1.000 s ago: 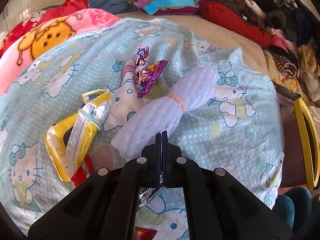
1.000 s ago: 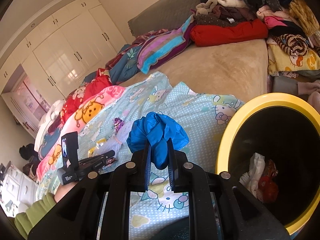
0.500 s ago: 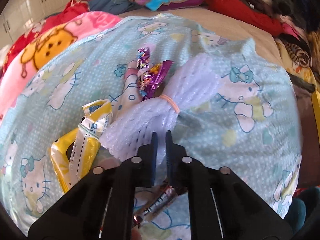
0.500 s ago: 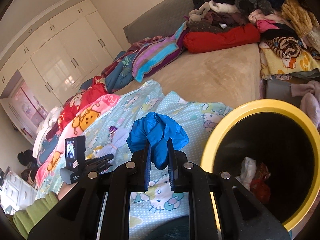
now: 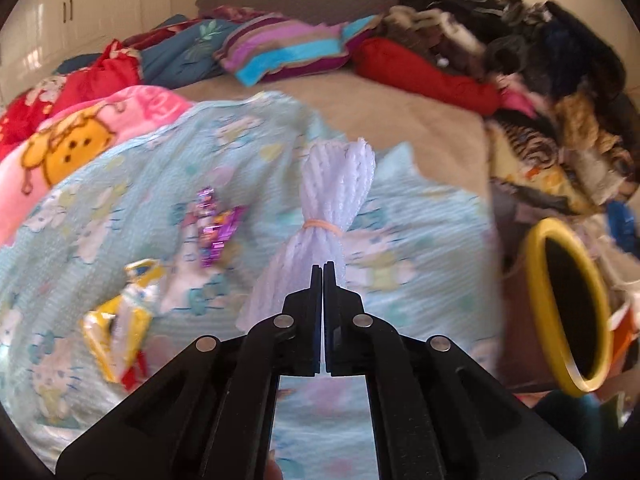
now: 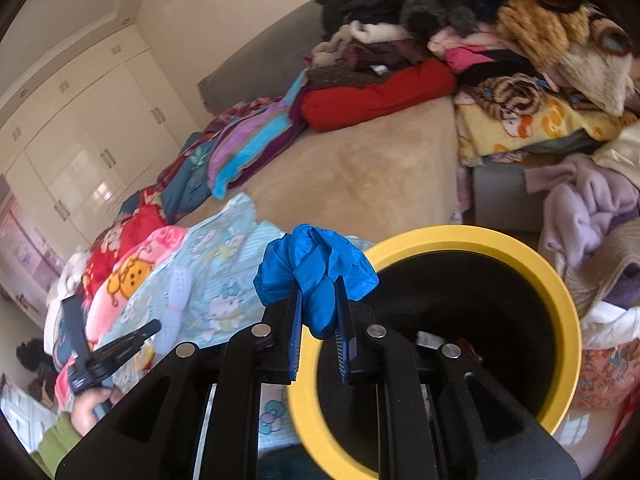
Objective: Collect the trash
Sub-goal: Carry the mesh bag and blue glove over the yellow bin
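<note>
My left gripper (image 5: 322, 270) is shut on the near end of a white foam net bundle (image 5: 328, 208) tied with an orange rubber band, lifted off the blue Hello Kitty blanket (image 5: 120, 200). A purple candy wrapper (image 5: 216, 228) and a yellow wrapper (image 5: 120, 320) lie on the blanket to the left. My right gripper (image 6: 319, 284) is shut on a crumpled blue glove (image 6: 316, 264) over the left rim of the yellow-rimmed black bin (image 6: 560, 292). The bin also shows at the right in the left wrist view (image 5: 532, 264).
Piles of clothes (image 6: 500, 40) and a red roll (image 6: 372, 92) crowd the far and right side of the bed. A striped pillow (image 5: 280, 48) lies at the back. White wardrobes (image 6: 80, 140) stand at the left. Bare tan mattress (image 6: 360, 168) lies beyond the blanket.
My left gripper opened, closed on the foam net bundle and lifted it, swinging right. My right gripper carried the blue glove right, over the bin's rim.
</note>
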Motion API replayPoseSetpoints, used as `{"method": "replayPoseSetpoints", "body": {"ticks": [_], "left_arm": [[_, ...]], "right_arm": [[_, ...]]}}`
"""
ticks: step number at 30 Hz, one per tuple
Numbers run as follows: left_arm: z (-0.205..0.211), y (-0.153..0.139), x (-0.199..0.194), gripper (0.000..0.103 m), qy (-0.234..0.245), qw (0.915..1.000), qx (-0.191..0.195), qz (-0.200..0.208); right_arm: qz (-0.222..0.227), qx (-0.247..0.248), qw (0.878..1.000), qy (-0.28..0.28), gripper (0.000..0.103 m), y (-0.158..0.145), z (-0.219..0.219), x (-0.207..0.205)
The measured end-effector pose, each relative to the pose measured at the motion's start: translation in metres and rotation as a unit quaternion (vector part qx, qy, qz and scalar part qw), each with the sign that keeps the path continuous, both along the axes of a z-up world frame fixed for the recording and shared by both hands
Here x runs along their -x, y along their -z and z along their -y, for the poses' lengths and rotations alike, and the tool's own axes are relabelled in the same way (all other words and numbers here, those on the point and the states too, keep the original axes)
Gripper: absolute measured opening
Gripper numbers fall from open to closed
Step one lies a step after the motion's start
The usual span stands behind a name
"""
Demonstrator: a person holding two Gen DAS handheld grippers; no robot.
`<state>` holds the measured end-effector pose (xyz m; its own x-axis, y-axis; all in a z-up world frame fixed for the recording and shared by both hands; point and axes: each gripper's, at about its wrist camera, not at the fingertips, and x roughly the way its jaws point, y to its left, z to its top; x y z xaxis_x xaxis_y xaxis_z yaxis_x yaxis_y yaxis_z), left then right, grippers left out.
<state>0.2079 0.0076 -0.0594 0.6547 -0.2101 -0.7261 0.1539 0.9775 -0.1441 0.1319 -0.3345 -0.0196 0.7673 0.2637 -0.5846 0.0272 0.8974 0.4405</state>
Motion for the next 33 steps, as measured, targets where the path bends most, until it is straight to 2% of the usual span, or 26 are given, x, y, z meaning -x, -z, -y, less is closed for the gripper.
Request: {"method": "replayPoseSetpoints", "body": {"ticks": [3,11,20,30,33], "left_arm": [[0.02,-0.009,0.006,0.0,0.022,0.9994,0.026,0.007],[0.085,-0.025,0.024,0.0,0.088,0.9943,0.057,0.022],[0.153,-0.026,0.043,0.0,0.16,0.9844,0.07,0.022],[0.195,-0.018,0.054,0.0,0.204,0.9754,0.084,-0.001],[0.206,-0.013,0.057,0.0,0.212,0.9743,0.076,-0.006]], "right_arm": [[-0.004,-0.006,1.0,0.012,0.014,0.003,0.014,0.001],[-0.011,0.009,0.999,0.033,0.014,0.01,0.037,0.004],[-0.038,0.027,0.997,0.053,0.014,0.027,0.051,0.001],[-0.065,0.018,0.995,0.075,0.015,0.047,0.077,0.0],[-0.069,0.015,0.994,0.082,0.016,0.05,0.084,0.001]]}}
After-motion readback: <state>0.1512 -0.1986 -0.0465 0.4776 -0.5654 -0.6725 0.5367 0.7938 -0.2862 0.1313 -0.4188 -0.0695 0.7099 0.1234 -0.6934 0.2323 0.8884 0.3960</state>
